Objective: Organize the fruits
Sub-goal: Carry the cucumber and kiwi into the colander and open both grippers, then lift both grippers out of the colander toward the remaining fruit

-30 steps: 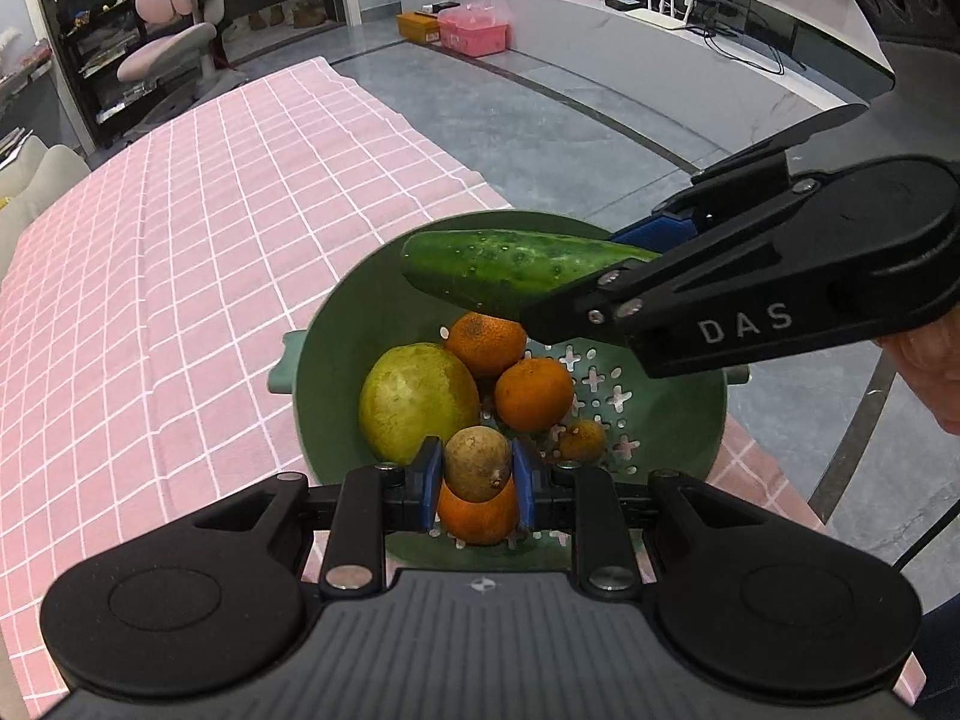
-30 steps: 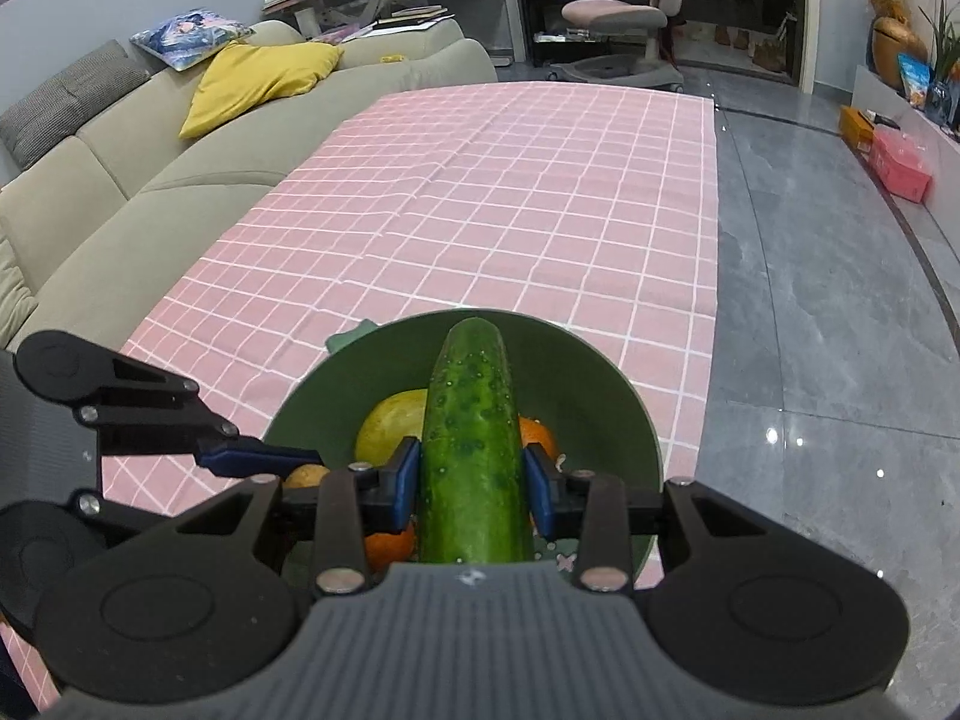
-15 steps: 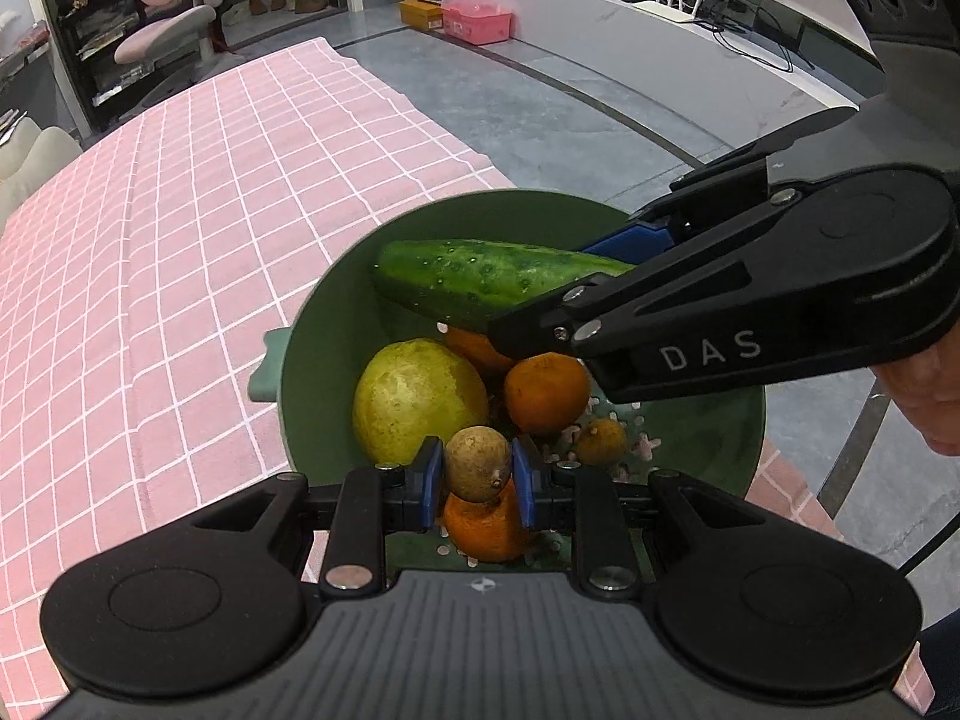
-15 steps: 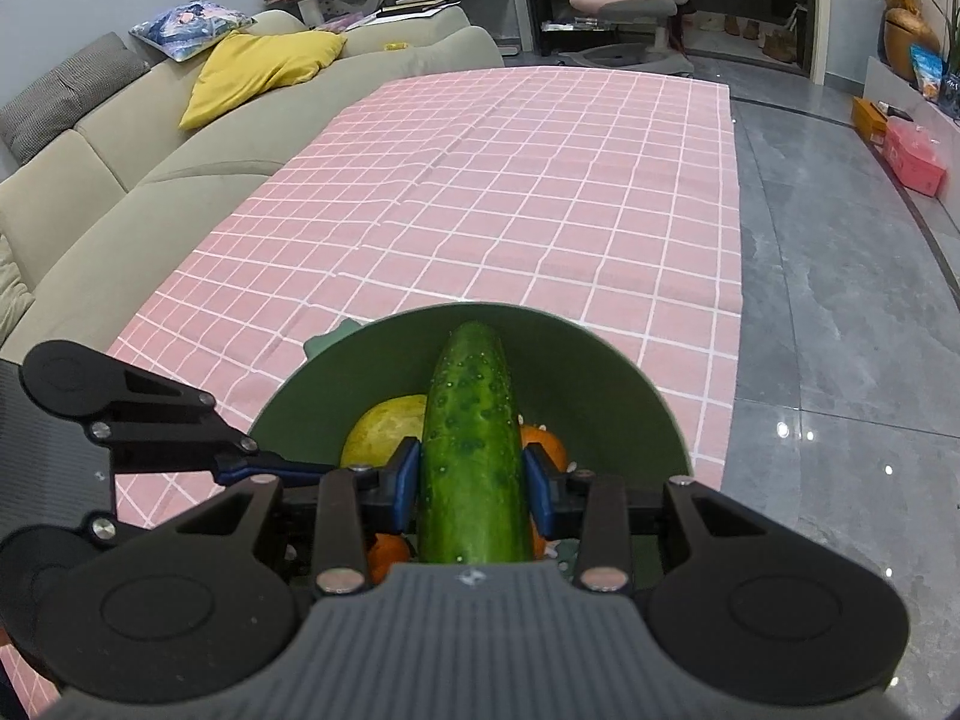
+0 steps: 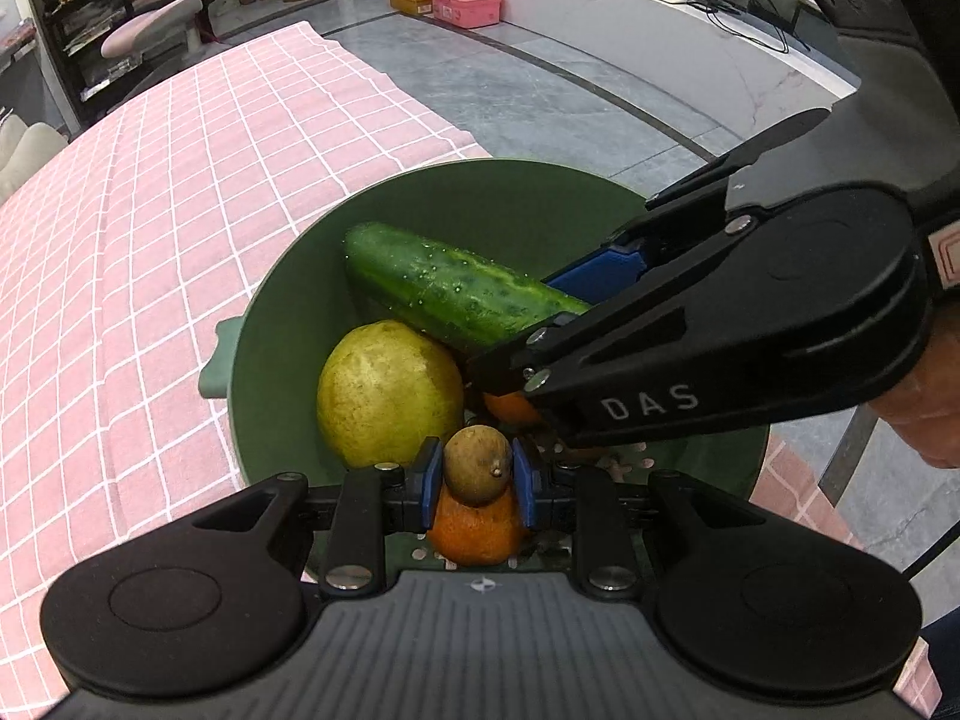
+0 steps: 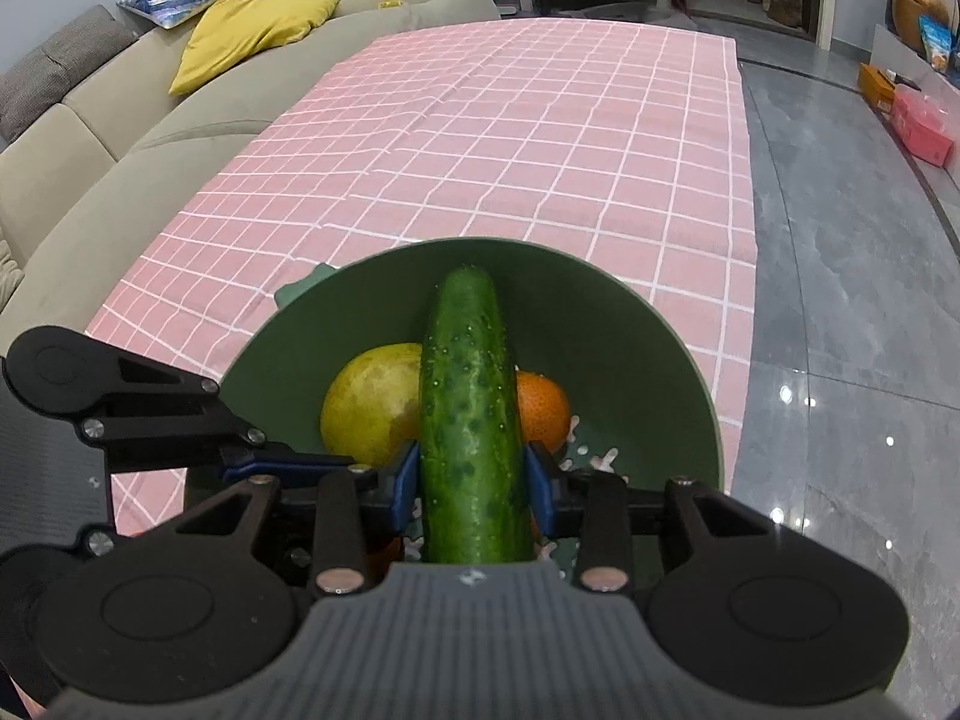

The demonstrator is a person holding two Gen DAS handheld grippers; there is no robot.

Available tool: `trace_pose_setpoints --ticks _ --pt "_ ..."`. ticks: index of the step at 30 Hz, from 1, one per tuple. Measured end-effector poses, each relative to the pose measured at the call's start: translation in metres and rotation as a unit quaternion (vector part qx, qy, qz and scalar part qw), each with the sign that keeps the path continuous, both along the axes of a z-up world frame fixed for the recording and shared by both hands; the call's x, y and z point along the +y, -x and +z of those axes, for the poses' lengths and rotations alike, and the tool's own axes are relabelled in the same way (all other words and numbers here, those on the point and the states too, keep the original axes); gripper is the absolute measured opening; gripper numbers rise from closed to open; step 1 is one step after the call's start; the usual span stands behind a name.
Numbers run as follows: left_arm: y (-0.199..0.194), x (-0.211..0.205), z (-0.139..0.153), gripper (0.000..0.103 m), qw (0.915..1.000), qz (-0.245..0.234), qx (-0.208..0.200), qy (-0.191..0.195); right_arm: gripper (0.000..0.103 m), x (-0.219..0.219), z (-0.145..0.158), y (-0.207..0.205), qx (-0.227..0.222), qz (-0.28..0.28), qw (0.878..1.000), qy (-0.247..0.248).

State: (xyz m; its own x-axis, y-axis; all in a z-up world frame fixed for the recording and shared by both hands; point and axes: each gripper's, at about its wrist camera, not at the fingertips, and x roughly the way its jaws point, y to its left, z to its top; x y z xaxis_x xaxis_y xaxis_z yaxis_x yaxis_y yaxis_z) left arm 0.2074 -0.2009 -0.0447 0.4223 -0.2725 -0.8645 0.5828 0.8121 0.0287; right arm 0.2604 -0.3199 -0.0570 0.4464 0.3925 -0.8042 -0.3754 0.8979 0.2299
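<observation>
At the far left a pink cloth with a white grid [image 5: 150,252] covered the table, and a dark green round plastic colander with cut-out holes in its floor [image 5: 492,204] stood on its near corner, a pale green handle lug on the colander's left side. Inside the colander, toward the left, lay a large yellow-green pear-like fruit [image 5: 387,393]. Just right of it, at the near wall, the left gripper [image 5: 477,483] had its blue pads clamped on a small brown round fruit [image 5: 478,465], which sat directly above an orange mandarin [image 5: 477,531]; whether the two touched could not be told. Above and to the right, a long dark green bumpy cucumber [image 5: 456,291] slanted across the bowl, its free end low near the back wall and its other end held between the blue pads of the right gripper [image 6: 472,489], which reached in from the right. In the right wrist view both pads still met the cucumber's sides, so it was gripped. A second orange mandarin [image 6: 543,411] lay under the cucumber's right flank. At the far right edge part of a person's hand [image 5: 927,420] showed behind the black gripper body.
</observation>
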Motion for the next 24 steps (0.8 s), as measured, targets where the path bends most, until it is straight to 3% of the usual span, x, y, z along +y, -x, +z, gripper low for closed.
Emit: trace_pose_setpoints --ticks 3,8,11,24 --pt "0.001 -0.003 -0.004 0.031 0.9999 -0.001 0.002 -0.013 0.037 0.001 -0.003 -0.001 0.016 -0.002 1.0 0.001" --pt "0.007 -0.008 -0.003 0.056 0.9997 -0.003 -0.005 -0.023 0.042 0.001 0.002 0.002 0.01 -0.003 1.0 0.004" --pt "0.01 -0.009 0.006 0.067 0.9995 0.001 -0.014 -0.027 0.044 -0.003 0.015 0.005 -0.002 -0.01 1.0 -0.005" --pt "0.047 0.011 0.073 0.069 0.9963 0.03 -0.079 -0.01 0.044 -0.01 0.081 0.041 -0.058 -0.017 0.998 -0.003"
